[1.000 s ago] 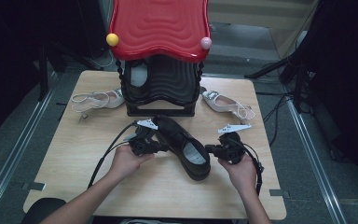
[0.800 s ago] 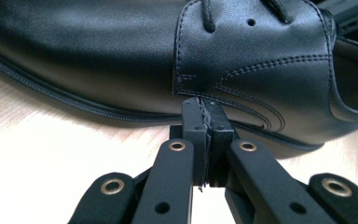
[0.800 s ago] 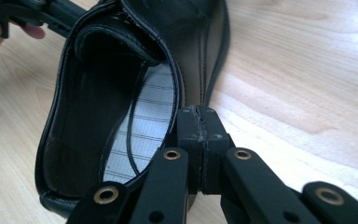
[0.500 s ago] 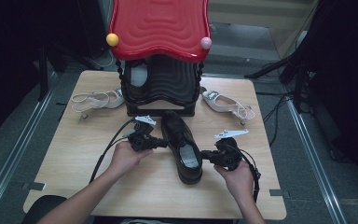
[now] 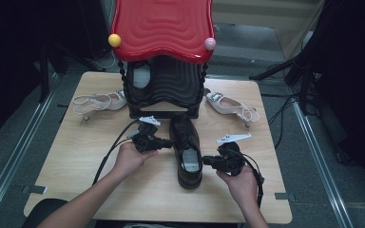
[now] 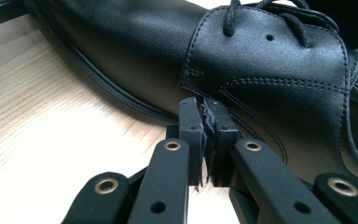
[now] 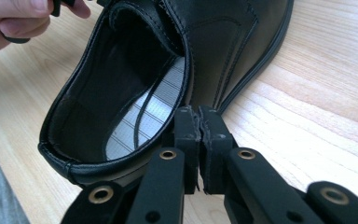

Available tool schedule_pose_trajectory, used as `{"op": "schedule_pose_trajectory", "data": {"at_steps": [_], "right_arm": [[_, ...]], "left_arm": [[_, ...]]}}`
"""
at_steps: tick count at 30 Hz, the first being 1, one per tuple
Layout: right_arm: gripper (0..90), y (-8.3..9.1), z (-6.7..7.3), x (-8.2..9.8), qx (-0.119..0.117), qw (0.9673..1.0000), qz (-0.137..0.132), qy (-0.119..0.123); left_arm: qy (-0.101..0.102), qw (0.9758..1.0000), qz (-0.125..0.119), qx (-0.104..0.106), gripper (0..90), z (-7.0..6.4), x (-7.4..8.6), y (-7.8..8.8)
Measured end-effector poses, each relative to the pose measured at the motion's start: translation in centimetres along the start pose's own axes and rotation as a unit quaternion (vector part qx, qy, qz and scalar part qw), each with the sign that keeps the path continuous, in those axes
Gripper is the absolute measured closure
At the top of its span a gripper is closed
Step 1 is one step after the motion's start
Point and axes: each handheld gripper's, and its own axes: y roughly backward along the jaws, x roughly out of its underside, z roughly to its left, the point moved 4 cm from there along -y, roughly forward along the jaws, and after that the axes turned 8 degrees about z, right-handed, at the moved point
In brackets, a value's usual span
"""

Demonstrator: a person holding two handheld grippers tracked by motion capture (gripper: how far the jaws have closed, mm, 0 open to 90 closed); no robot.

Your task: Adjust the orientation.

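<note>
We find the black leather shoe (image 5: pixel 185 147) lying on the tabletop (image 5: pixel 76 156) directly in front of the black shoe rack (image 5: pixel 164 88), toe toward the rack, heel toward the person. The left hand-held gripper (image 6: pixel 207 121) sits against the shoe's left flank, jaws pressed together on nothing. The right hand-held gripper (image 7: pixel 199 126) sits against the right side near the heel opening, jaws likewise together and empty. We judge the shoe moderately heavy, with a stiff sole, a pliable upper and smooth, slippery leather. The heel collar or the welt edge would offer the surest hold.
</note>
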Motion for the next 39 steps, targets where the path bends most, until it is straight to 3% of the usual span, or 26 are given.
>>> {"op": "schedule_pose_trajectory", "data": {"at_steps": [4,6,12,17,20,23,29,39], "right_arm": [[81.8,0.4,-0.5,0.0,-0.003,0.9999,-0.003,-0.009],[79.5,0.8,-0.5,-0.1,-0.004,0.9999,-0.007,-0.010],[69.7,2.3,0.4,-1.1,-0.016,0.9997,-0.013,-0.013],[65.7,2.7,1.9,-2.4,-0.044,0.9988,-0.003,-0.020],[62.9,1.9,2.9,-3.1,-0.048,0.9986,0.014,-0.017],[60.9,0.7,4.1,-3.7,-0.052,0.9979,0.037,-0.010],[59.9,-1.3,5.5,-4.6,-0.055,0.9958,0.073,-0.005],[60.4,-3.5,5.8,-5.6,-0.035,0.9947,0.096,-0.015]], "left_arm": [[0.004,1.0000,0.001,0.000,80.5,0.2,-0.1,0.8],[-0.001,1.0000,-0.007,-0.006,79.6,0.1,-0.1,2.0],[-0.012,0.9999,0.003,0.012,62.3,-0.5,-0.7,5.1],[-0.017,0.9996,-0.009,0.019,58.2,-0.7,-1.2,7.1],[-0.021,0.9996,-0.001,0.016,61.0,-0.7,-1.6,7.8],[-0.042,0.9990,-0.005,0.015,71.5,-1.0,-2.2,8.7],[-0.049,0.9987,-0.006,0.014,85.0,-0.9,-3.5,10.3],[-0.058,0.9983,-0.011,0.003,88.6,-0.2,-5.9,12.5]]}}
